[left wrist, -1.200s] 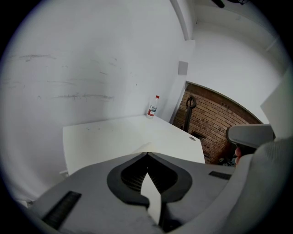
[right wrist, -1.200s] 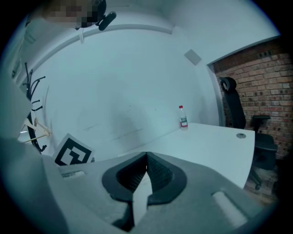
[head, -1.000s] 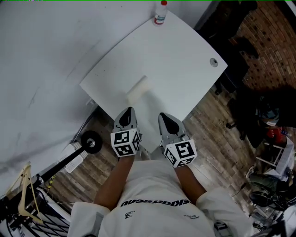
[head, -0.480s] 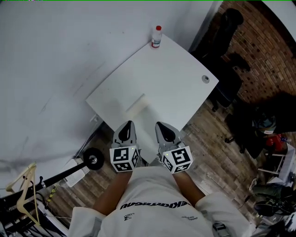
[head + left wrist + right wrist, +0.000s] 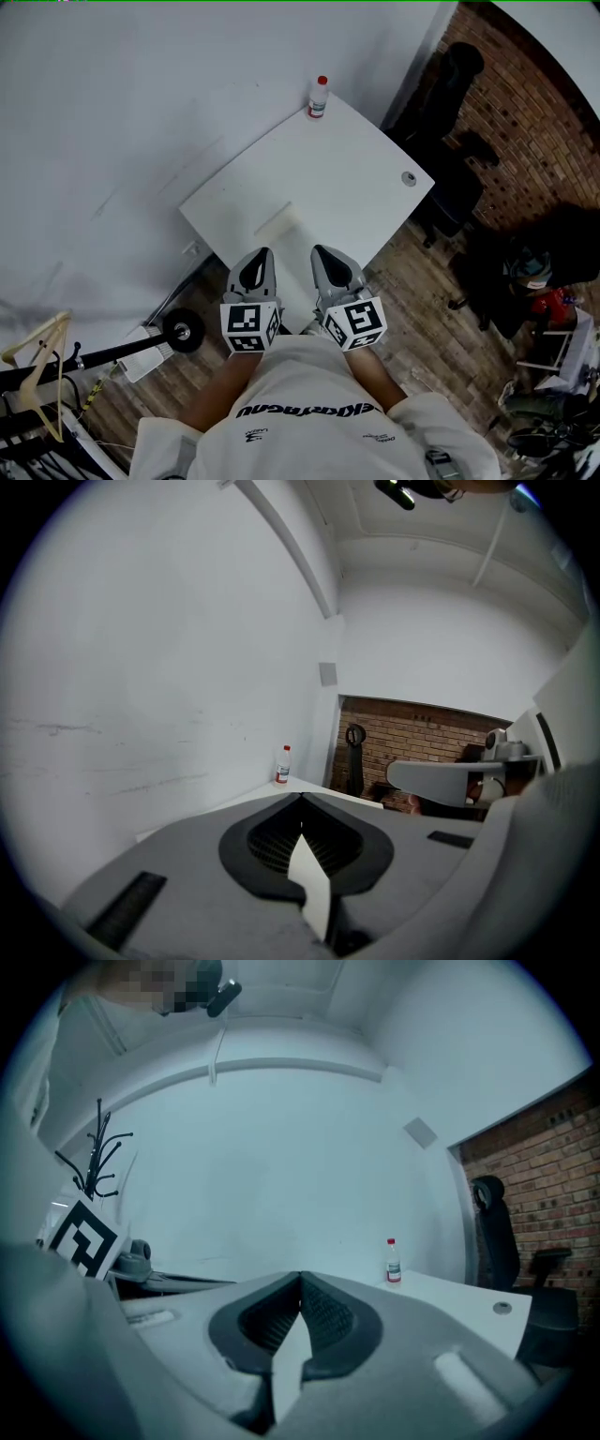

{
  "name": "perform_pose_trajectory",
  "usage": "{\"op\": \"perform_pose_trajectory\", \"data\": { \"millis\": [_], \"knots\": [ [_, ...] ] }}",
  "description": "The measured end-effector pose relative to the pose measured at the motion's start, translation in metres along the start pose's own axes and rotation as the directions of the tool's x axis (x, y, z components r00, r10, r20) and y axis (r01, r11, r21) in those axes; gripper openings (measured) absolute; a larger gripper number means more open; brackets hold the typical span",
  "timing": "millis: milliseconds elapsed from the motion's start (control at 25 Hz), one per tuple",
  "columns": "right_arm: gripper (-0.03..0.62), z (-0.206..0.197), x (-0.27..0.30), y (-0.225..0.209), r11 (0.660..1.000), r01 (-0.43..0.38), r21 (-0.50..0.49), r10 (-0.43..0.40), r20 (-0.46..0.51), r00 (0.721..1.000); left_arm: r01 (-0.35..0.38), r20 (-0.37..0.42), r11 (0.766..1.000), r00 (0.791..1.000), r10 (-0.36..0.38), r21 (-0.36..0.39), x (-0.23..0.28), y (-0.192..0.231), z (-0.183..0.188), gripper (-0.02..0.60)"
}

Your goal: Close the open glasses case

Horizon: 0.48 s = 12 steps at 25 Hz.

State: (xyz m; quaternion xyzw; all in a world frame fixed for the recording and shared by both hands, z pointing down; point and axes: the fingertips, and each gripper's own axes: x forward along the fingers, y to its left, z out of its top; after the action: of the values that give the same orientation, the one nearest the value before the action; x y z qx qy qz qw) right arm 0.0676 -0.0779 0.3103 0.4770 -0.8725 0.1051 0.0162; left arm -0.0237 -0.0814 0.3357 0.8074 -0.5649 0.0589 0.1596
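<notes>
1. Your left gripper [image 5: 255,268] has its jaws pressed together at the tips, with only the ribbed pads facing each other; its own view [image 5: 302,803] shows the same.
2. Your right gripper [image 5: 334,268] is likewise pinched closed on nothing, as its own view [image 5: 300,1283] shows. The two grippers sit side by side at the near edge of the white table [image 5: 356,159], each with its marker cube close to your body.
3. The glasses case [image 5: 278,223], a pale oblong, lies on the table just beyond the jaw tips, a little left of the gap between the grippers and touching neither. Only bare tabletop separates it from them. Whether its lid is up or down cannot be told against the white surface.
4. A small bottle with a red cap [image 5: 319,97] stands upright at the far corner of the table, well apart from the case.
5. A round grommet [image 5: 409,178] sits in the tabletop near the right edge.
6. A dark chair [image 5: 452,89] stands off the table's far right side, against the brick wall [image 5: 534,122].
7. On the wooden floor to the near left are a black wheel [image 5: 181,331] and a clothes hanger [image 5: 37,361].
</notes>
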Motion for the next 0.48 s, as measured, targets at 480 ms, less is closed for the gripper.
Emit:
{"op": "perform_pose_trajectory", "data": {
  "millis": [480],
  "knots": [
    [-0.002, 0.017, -0.001, 0.009, 0.999, -0.012, -0.032, 0.013, 0.029, 0.999, -0.017, 0.075, 1.0, 0.997, 0.015, 0.026, -0.015, -0.002, 0.024, -0.002]
  ]
}}
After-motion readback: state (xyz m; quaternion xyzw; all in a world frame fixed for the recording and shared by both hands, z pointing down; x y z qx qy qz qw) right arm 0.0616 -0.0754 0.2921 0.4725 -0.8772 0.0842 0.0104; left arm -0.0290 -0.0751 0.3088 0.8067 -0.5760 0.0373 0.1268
